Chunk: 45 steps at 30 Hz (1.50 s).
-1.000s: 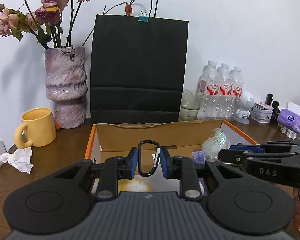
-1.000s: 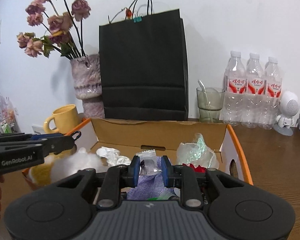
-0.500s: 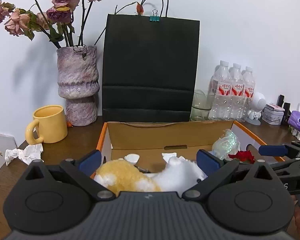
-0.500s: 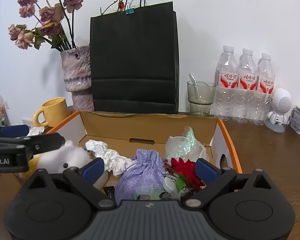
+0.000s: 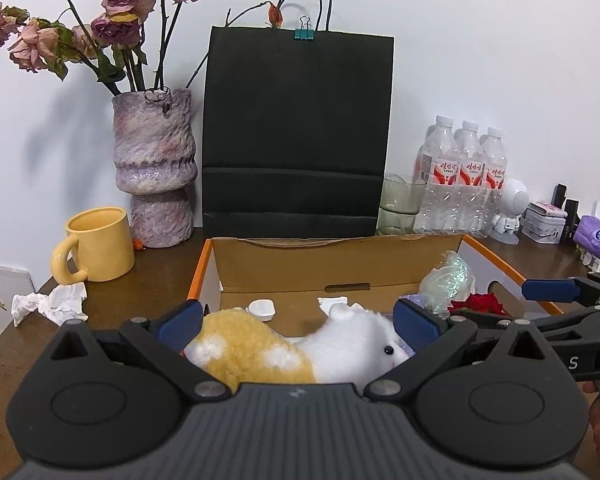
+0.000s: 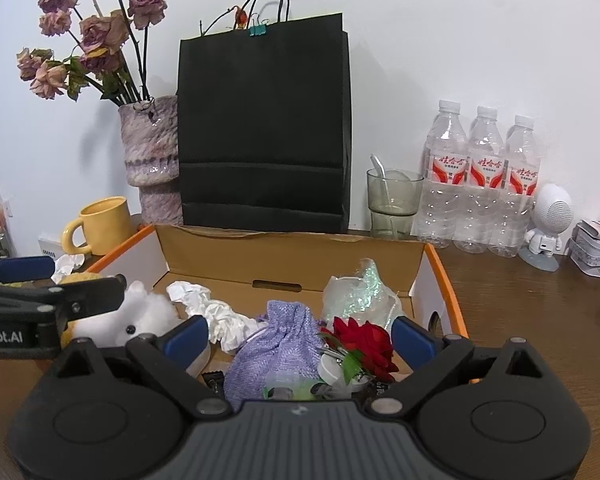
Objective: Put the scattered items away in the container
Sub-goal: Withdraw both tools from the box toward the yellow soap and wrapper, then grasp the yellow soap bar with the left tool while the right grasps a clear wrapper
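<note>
An open cardboard box (image 5: 292,268) with orange edges (image 6: 284,256) holds a yellow and white plush toy (image 5: 284,352) (image 6: 140,316), a purple pouch (image 6: 276,344), a red rose (image 6: 364,340), crumpled white paper (image 6: 216,312) and an iridescent wrapper (image 5: 448,280) (image 6: 356,292). My left gripper (image 5: 298,320) is open and empty above the plush toy at the box's left side. My right gripper (image 6: 300,332) is open and empty above the pouch and rose. A crumpled tissue (image 5: 48,304) lies on the table left of the box.
A yellow mug (image 5: 96,248), a vase of dried roses (image 5: 154,172), a black paper bag (image 5: 296,132), a glass (image 6: 392,200), three water bottles (image 6: 480,180) and a white robot figure (image 6: 548,220) stand behind the box. Small tins (image 6: 596,248) sit at right.
Both grippers have opened. The left let go of a black carabiner and the right let go of a small clear packet. Both have drawn back above the box.
</note>
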{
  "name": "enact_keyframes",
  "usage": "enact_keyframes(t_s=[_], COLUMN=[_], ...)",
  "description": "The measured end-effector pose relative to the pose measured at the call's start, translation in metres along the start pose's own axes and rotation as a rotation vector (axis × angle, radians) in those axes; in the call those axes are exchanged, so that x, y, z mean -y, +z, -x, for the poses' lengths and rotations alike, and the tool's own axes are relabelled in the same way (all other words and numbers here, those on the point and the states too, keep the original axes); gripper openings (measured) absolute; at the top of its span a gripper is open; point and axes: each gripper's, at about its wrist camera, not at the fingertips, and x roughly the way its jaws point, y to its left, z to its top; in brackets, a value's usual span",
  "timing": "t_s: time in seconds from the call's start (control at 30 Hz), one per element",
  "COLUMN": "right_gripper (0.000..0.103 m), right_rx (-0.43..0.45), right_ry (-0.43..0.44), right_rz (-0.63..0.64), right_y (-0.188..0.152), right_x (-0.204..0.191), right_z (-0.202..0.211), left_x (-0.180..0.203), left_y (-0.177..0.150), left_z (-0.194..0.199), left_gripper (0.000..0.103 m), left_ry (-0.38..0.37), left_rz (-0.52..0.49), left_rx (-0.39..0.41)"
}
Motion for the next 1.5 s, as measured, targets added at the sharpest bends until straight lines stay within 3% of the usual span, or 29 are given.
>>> enact_keyframes(t_s=[0.27,0.6,0.8,0.87,0.97,1.0,1.03,1.07,1.5], right_gripper=[0.098,0.097,0.089,0.082,0.064,0.047,0.022,0.013,0.010], right_rx=[0.002,-0.090,-0.151,-0.164,-0.176,-0.179,-0.175,-0.174,-0.148], right_ry=[0.022,0.132,0.199,0.224,0.273,0.286,0.280,0.269,0.191], right_rz=[0.018,0.130,0.185,0.220,0.216,0.202,0.197,0.188,0.032], right_y=[-0.020,-0.094,-0.120,-0.122,-0.122,-0.121,-0.121,-0.121,-0.118], right_x=[-0.003,-0.025,-0.043,-0.050,-0.050,-0.049,-0.047,-0.045,0.002], right_z=[0.037,0.108,0.120,0.116,0.111,0.110,0.111,0.112,0.112], left_x=[0.001,-0.001,-0.002,-0.003,-0.004,-0.005,-0.005,-0.005,0.029], left_y=[-0.012,-0.073,-0.099,-0.106,-0.114,-0.116,-0.117,-0.118,-0.111], left_z=[0.037,0.092,0.115,0.120,0.127,0.129,0.131,0.132,0.117], left_gripper=[0.103,0.103,0.103,0.103,0.103,0.103,0.103,0.103,0.103], left_ry=[-0.005,-0.044,-0.050,-0.044,-0.042,-0.037,-0.032,-0.027,-0.031], left_rz=[0.013,0.017,0.016,0.027,0.034,0.037,0.039,0.041,0.017], left_rx=[0.017,-0.087,-0.121,-0.133,-0.145,-0.149,-0.152,-0.156,-0.169])
